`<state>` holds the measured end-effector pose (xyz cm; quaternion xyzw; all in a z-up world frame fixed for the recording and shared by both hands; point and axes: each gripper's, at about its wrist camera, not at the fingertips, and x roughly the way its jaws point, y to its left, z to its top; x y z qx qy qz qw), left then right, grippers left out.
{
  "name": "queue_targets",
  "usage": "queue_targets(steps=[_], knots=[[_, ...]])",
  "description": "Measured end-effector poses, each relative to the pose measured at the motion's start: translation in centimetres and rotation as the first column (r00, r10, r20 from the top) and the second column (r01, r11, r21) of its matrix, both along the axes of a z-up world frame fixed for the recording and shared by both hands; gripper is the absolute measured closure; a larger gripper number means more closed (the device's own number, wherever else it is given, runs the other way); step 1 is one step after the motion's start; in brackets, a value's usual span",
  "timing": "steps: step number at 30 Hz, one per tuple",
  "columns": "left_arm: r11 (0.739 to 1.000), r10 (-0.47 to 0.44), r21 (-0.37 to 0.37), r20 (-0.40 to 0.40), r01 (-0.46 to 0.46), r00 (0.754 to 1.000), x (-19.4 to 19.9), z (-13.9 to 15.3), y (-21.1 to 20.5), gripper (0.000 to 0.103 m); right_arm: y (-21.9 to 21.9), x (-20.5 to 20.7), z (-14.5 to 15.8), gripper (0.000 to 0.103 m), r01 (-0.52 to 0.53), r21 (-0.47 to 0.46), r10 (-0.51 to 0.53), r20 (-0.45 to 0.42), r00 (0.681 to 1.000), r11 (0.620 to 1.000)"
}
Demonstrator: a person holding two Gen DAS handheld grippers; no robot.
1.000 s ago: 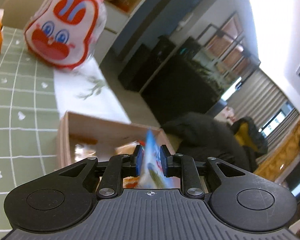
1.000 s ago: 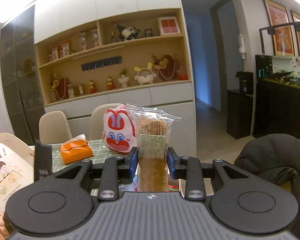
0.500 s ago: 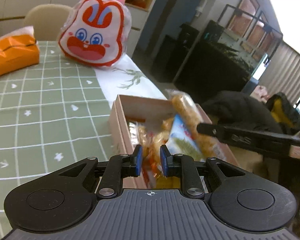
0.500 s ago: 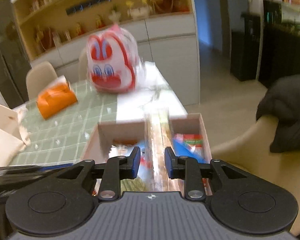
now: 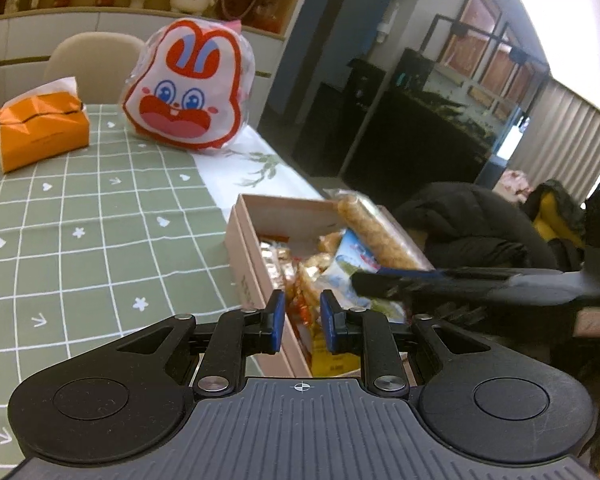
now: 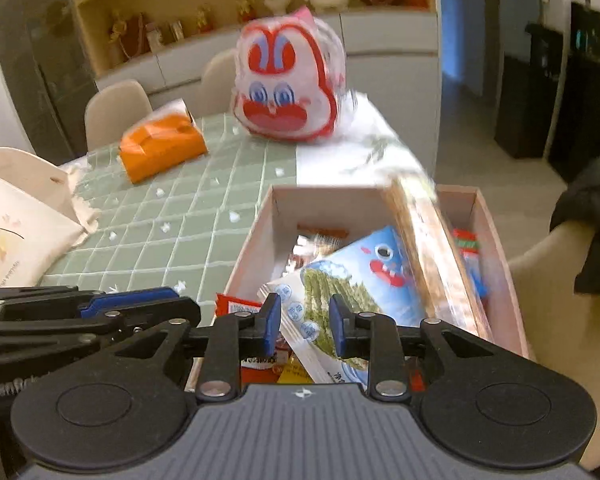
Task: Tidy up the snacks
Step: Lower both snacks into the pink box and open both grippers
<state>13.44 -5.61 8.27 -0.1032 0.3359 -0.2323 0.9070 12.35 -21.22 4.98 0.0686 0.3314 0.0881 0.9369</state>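
An open cardboard box (image 5: 236, 248) (image 6: 252, 248) with several snack packs in it stands at the table's right edge. A blue seaweed bag (image 5: 352, 258) (image 6: 364, 276) lies on top of them. A long clear pack of biscuits (image 5: 372, 236) (image 6: 432, 248) leans along the box's right side, just right of my right gripper (image 6: 305, 322) (image 5: 358, 282). That gripper hangs low over the box, shut, with nothing pinched. My left gripper (image 5: 302, 316) (image 6: 188, 308) is above the box's near left corner, also shut and holding nothing.
A big bunny-face bag (image 5: 188, 88) (image 6: 288, 84) and an orange tissue box (image 5: 40, 128) (image 6: 160, 148) sit further back on the green checked cloth. A printed tote bag (image 6: 12, 232) lies at the left. A chair with a black jacket (image 5: 468, 224) stands right of the box.
The blue bag has left my left gripper and now lies in the box. My right gripper came down to the box, and the biscuit pack slid out of it to the right side.
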Motion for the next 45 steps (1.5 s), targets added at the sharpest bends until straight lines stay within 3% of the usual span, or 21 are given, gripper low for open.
queue_targets(steps=[3, 5, 6, 10, 14, 15, 17, 21, 24, 25, 30, 34, 39, 42, 45], knots=[[0.999, -0.014, -0.047, 0.009, 0.014, 1.0, 0.5, 0.5, 0.1, 0.08, -2.9, -1.4, 1.7, 0.067, 0.018, 0.088, -0.024, 0.071, 0.997, 0.996], [0.997, -0.018, -0.071, 0.014, 0.019, 1.0, 1.1, 0.6, -0.5, 0.08, -5.0, -1.8, 2.5, 0.052, 0.081, 0.106, -0.092, 0.106, 0.99, 0.991], [0.996, -0.016, -0.082, 0.015, 0.018, 1.0, 1.4, 0.5, -0.8, 0.08, -5.7, -1.9, 2.4, 0.051, 0.113, 0.1, -0.124, 0.114, 0.986, 0.989], [0.994, -0.023, -0.11, 0.022, 0.026, 0.999, 2.0, 0.4, -1.8, 0.08, -7.1, -0.9, 0.6, 0.051, 0.174, 0.042, -0.177, 0.083, 0.981, 0.984], [0.996, -0.043, -0.077, 0.021, 0.044, 0.999, 2.5, 0.4, -3.1, 0.08, -6.7, 0.8, -1.9, 0.053, 0.197, -0.046, -0.194, 0.066, 0.979, 0.979], [0.996, -0.057, -0.061, 0.015, 0.058, 0.998, 2.9, 0.3, -3.6, 0.08, -6.8, 1.3, -2.4, 0.054, 0.206, -0.049, -0.204, 0.043, 0.978, 0.977], [0.997, -0.076, -0.019, 0.015, 0.077, 0.997, 4.0, 0.0, -4.8, 0.08, -7.6, 1.5, -3.0, 0.069, 0.224, -0.018, -0.224, 0.002, 0.974, 0.974], [0.991, -0.1, 0.089, 0.026, 0.097, 0.995, 6.9, -1.2, -7.7, 0.08, -7.7, 0.3, -2.9, 0.069, 0.219, -0.033, -0.22, -0.009, 0.975, 0.975], [0.985, -0.153, 0.073, -0.053, 0.156, 0.987, 9.4, -2.5, -8.9, 0.079, -8.3, -0.4, -2.9, 0.069, 0.197, -0.003, -0.197, -0.019, 0.98, 0.98], [0.982, -0.171, 0.067, -0.068, 0.176, 0.983, 10.0, -2.9, -9.2, 0.072, -8.5, -0.6, -2.9, 0.069, 0.188, 0.009, -0.188, -0.023, 0.982, 0.982], [0.976, -0.213, 0.039, -0.075, 0.216, 0.974, 10.5, -3.8, -9.2, 0.071, -8.9, -0.8, -3.2, 0.069, 0.148, 0.021, -0.148, -0.004, 0.989, 0.989], [0.986, -0.163, 0.021, -0.083, 0.165, 0.983, 8.7, -2.7, -7.4, 0.079, -8.6, -0.7, -3.2, 0.069, 0.111, 0.073, -0.111, -0.007, 0.994, 0.991], [0.994, -0.091, 0.05, -0.05, 0.093, 0.995, 5.7, -1.1, -4.5, 0.081, -7.1, -0.7, -2.4, 0.069, 0.042, 0.132, -0.042, -0.005, 0.999, 0.99], [0.994, -0.056, 0.087, -0.041, 0.059, 0.998, 4.6, -1.2, -3.6, 0.08, -6.0, -0.5, -2.2, 0.069, 0.08, 0.054, -0.08, -0.014, 0.997, 0.995], [0.998, -0.048, 0.048, -0.037, 0.05, 0.998, 4.4, -1.0, -2.7, 0.079, -5.6, -0.6, -2.2, 0.069, 0.133, -0.03, -0.134, -0.024, 0.991, 0.991]])
